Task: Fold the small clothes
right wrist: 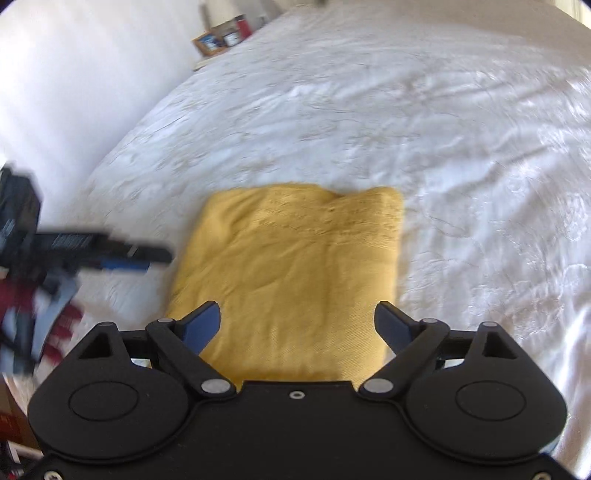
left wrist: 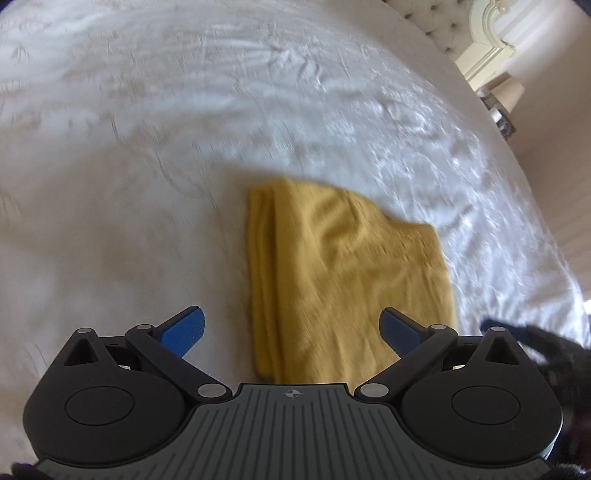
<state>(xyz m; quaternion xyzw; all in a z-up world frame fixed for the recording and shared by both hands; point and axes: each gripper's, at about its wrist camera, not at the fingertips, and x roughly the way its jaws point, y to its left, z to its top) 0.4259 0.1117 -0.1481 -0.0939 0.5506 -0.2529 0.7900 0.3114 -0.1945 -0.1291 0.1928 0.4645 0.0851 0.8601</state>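
A mustard-yellow garment [left wrist: 340,280] lies folded into a flat rectangle on the white bedspread [left wrist: 147,147]. My left gripper [left wrist: 291,328] hovers over its near edge, wide open, blue pads [left wrist: 184,332] apart and nothing between them. In the right wrist view the same folded garment [right wrist: 295,266] lies just ahead, and my right gripper [right wrist: 297,321] stands open above its near edge, holding nothing. The left gripper [right wrist: 122,260] shows blurred at the left of that view, beside the garment's left edge. A dark blur at the right of the left wrist view is the right gripper [left wrist: 535,347].
The white bedspread [right wrist: 443,129] spreads wide around the garment. A tufted headboard [left wrist: 436,26] and cream furniture [left wrist: 487,44] stand beyond the bed's far right. Picture frames [right wrist: 218,38] sit on a surface past the bed. A white wall [right wrist: 55,74] runs along the left.
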